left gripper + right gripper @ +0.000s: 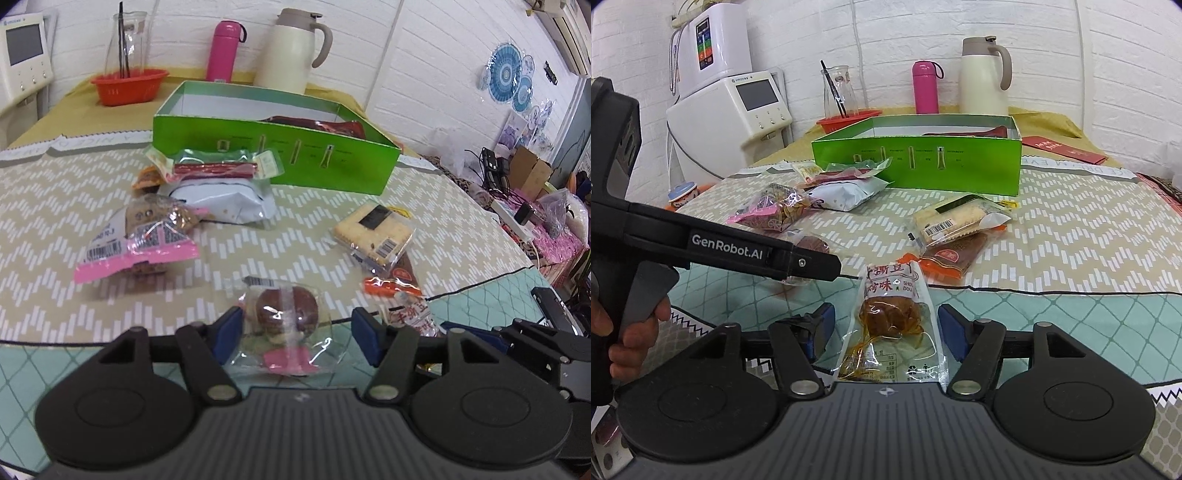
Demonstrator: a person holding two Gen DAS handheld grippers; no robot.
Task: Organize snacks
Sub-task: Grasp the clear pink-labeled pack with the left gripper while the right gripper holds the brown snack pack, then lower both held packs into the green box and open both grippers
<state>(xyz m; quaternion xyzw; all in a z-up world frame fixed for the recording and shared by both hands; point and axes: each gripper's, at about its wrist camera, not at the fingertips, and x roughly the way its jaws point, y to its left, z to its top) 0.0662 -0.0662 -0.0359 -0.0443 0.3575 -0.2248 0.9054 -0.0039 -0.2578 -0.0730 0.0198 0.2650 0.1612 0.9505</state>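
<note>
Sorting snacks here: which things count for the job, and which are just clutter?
For the job:
green box
bean snack packet
cracker pack
pink-edged cookie bag
white pouch

Lying about:
pink flask
cream jug
red basket

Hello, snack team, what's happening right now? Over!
Left gripper open around round brown snack. Right gripper open around tofu packet. Green box holds one red packet. Path clear.
</note>
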